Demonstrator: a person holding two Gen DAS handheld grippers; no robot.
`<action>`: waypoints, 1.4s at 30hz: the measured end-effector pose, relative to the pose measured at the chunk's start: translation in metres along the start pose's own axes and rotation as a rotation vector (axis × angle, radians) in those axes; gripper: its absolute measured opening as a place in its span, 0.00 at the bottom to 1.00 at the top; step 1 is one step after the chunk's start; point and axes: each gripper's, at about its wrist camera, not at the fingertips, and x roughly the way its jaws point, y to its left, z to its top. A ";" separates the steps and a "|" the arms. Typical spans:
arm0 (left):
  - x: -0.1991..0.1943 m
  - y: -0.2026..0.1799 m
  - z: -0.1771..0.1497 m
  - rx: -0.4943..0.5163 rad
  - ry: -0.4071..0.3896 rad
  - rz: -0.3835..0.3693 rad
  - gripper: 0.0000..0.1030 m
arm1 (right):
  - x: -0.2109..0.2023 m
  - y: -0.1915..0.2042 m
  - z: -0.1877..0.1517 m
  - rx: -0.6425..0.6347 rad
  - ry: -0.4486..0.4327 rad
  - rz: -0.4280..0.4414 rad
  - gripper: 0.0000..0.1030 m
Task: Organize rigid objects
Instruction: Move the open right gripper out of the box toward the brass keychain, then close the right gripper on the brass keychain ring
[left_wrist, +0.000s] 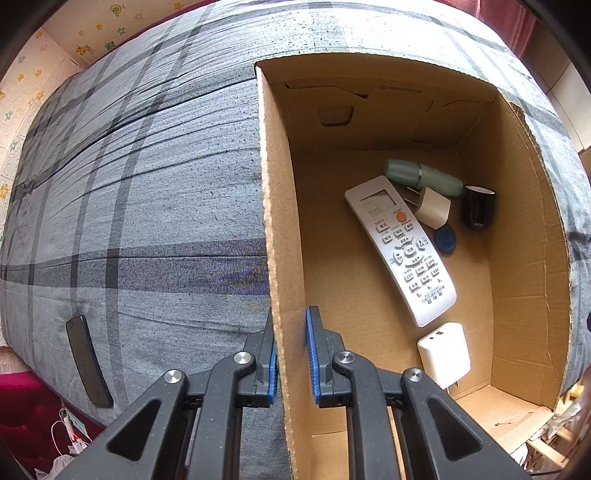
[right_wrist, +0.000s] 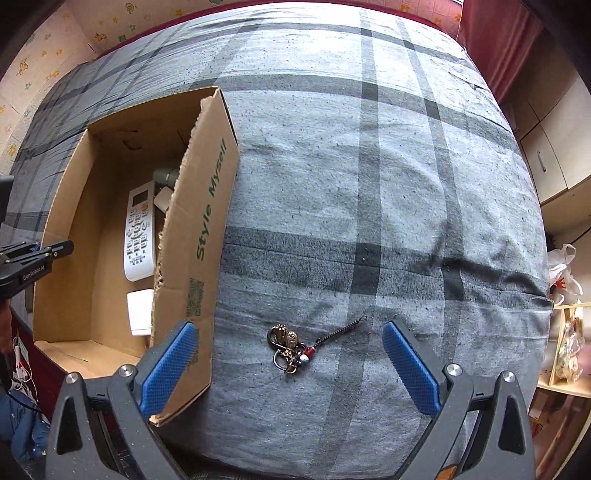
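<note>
My left gripper (left_wrist: 293, 354) is shut on the left wall of an open cardboard box (left_wrist: 275, 206) that lies on the bed. Inside the box lie a white remote (left_wrist: 400, 247), a green bottle (left_wrist: 423, 177), a black cup (left_wrist: 478, 206), a white charger (left_wrist: 443, 352), a white plug adapter (left_wrist: 432, 206) and a blue tag (left_wrist: 445, 238). A black phone (left_wrist: 88, 362) lies on the bedspread left of the box. My right gripper (right_wrist: 287, 326) hangs open above a brass keychain (right_wrist: 290, 347) with a coiled cord, to the right of the box (right_wrist: 207, 221). Nothing is between its pads.
A grey plaid bedspread (right_wrist: 369, 166) covers the bed. To the right stand a wooden shelf (right_wrist: 565, 350) and pale cabinets (right_wrist: 554, 147). A red curtain (right_wrist: 495, 40) hangs at the back right. Cables (left_wrist: 70, 435) lie on the floor at lower left.
</note>
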 end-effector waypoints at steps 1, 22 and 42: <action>0.000 0.000 0.000 0.000 0.000 0.000 0.13 | 0.004 -0.001 -0.003 -0.001 0.005 0.000 1.00; 0.000 -0.001 -0.001 0.002 -0.006 0.007 0.13 | 0.112 -0.002 -0.040 0.005 0.157 -0.058 1.00; 0.001 0.001 -0.001 -0.003 -0.004 0.002 0.13 | 0.116 -0.020 -0.024 0.092 0.162 -0.079 0.22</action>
